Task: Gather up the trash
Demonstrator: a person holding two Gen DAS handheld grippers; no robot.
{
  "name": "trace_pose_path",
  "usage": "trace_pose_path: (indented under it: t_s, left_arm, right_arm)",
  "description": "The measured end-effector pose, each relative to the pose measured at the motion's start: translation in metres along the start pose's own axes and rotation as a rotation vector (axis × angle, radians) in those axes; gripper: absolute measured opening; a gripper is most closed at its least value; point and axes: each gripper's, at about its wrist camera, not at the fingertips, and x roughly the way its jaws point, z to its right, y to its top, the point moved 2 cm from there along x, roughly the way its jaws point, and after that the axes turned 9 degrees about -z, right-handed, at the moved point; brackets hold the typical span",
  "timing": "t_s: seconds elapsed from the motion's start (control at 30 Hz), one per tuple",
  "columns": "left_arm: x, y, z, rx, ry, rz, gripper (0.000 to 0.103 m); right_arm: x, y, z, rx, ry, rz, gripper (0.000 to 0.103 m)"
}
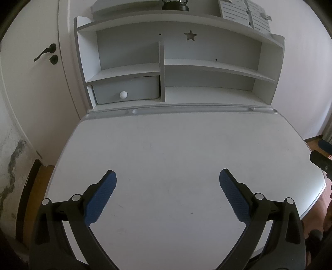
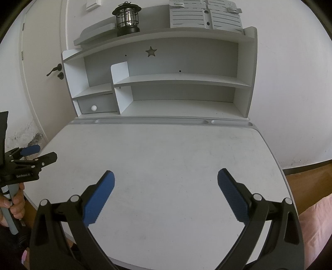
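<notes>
Trash: none shows in either view; the white rounded tabletop [image 1: 186, 149] lies bare and the white shelf unit [image 2: 176, 83] holds only a black lantern [image 2: 126, 18] on top. Your left gripper [image 1: 167, 176] and right gripper [image 2: 166, 176] both hover over it, blue pads spread wide, holding nothing. Judged: search step. Next, pan off the tabletop to find litter.
</notes>
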Motion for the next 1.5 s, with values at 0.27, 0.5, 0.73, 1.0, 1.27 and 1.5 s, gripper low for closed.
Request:
trace_pose_path:
  t_s: [0.27,0.5,0.73,1.0,1.27,1.5]
  left_arm:
    - [0.0004,0.0,-0.0003,0.002,0.0,0.0,0.096]
    - [0.0004,0.0002,-0.0005,0.001,0.0,0.001,0.096]
    - [-0.0003,0.0004,-0.0004,0.001,0.002,0.0,0.096]
    - [-0.0003,0.0015,-0.0005,0.003,-0.003,-0.001,0.096]
    - [0.0,0.0016,-0.0005,0.007,0.001,-0.002,0.096]
    - [0.0022,0.0026,-0.0006,0.01,-0.001,-0.007,0.096]
  right_arm:
    - [-0.0004,-0.001,0.001,-0.004,0.001,0.0,0.096]
    - [0.0,-0.0002,0.0002,-0.002,-0.001,0.0,0.096]
    - [-0.0001,-0.0007,0.0005,-0.004,0.0,-0.001,0.096]
    - [-0.0003,-0.0009,0.0005,-0.005,0.001,-0.002,0.096]
    - [-0.0003,-0.0007,0.0003,-0.004,0.0,-0.001,0.096]
    - [-0.0005,-0.0005,0.0005,-0.005,0.0,-0.002,0.096]
